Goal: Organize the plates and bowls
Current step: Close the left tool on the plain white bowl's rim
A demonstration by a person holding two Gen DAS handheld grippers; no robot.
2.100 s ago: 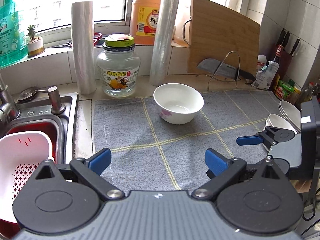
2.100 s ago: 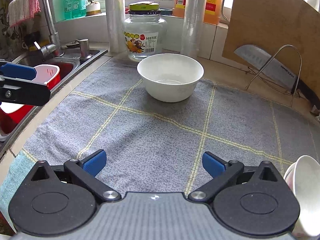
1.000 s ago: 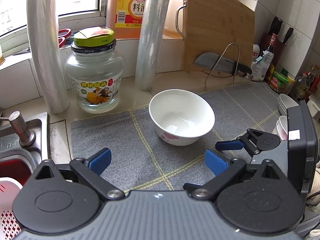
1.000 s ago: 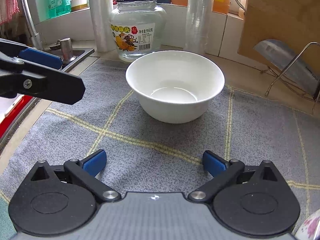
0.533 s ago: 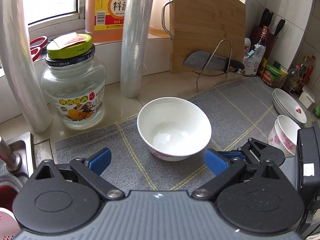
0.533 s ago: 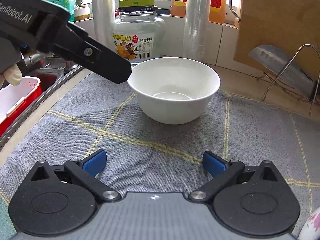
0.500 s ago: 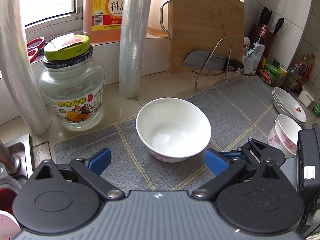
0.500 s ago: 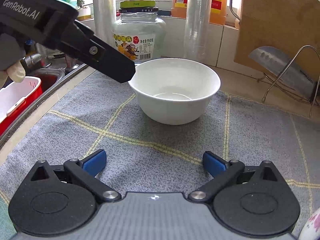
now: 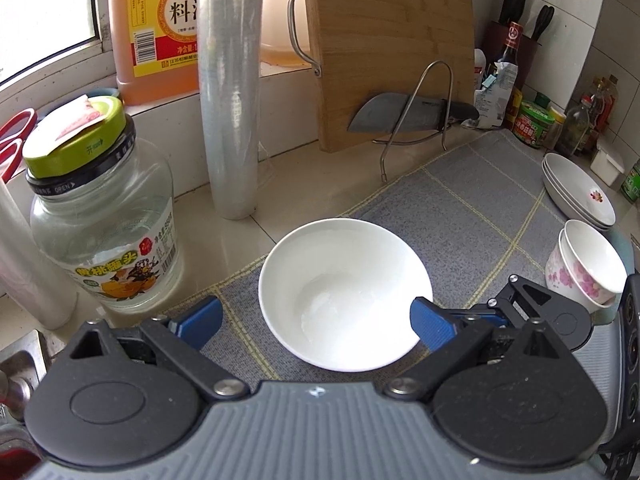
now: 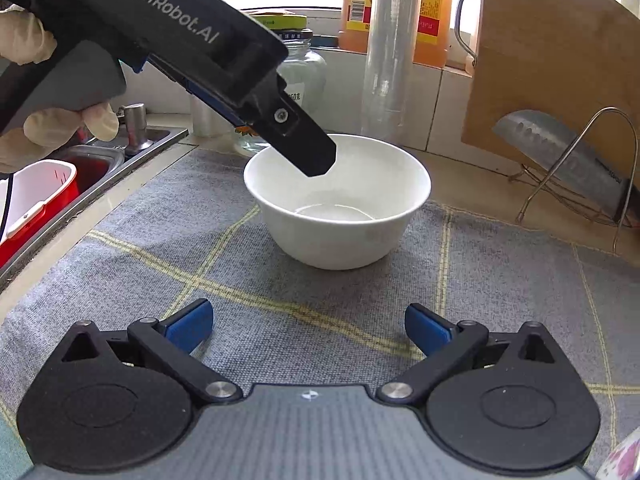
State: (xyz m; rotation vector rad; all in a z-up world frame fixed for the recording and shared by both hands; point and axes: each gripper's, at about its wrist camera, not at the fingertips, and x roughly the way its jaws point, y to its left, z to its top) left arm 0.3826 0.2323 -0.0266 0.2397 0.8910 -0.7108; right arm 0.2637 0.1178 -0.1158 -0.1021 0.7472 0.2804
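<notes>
Partly done: stacked plates [image 9: 576, 196] and small bowls [image 9: 586, 268] sit far right; white bowl [image 9: 346, 298] remains loose mid-counter on the mat; left gripper [image 9: 316, 320] straddles it, fingers released; right gripper [image 10: 308, 326] near, spread, empty.

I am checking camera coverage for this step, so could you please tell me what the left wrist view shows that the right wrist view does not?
Only the left wrist view shows the stacked plates, the nested floral bowls, the knife block and the condiment bottles.

Only the right wrist view shows the sink, the red basin, a gloved hand and the left gripper from outside, poised over the bowl's rim.

Both show the white bowl on the grey mat, the glass jar, cutting board and cleaver.
</notes>
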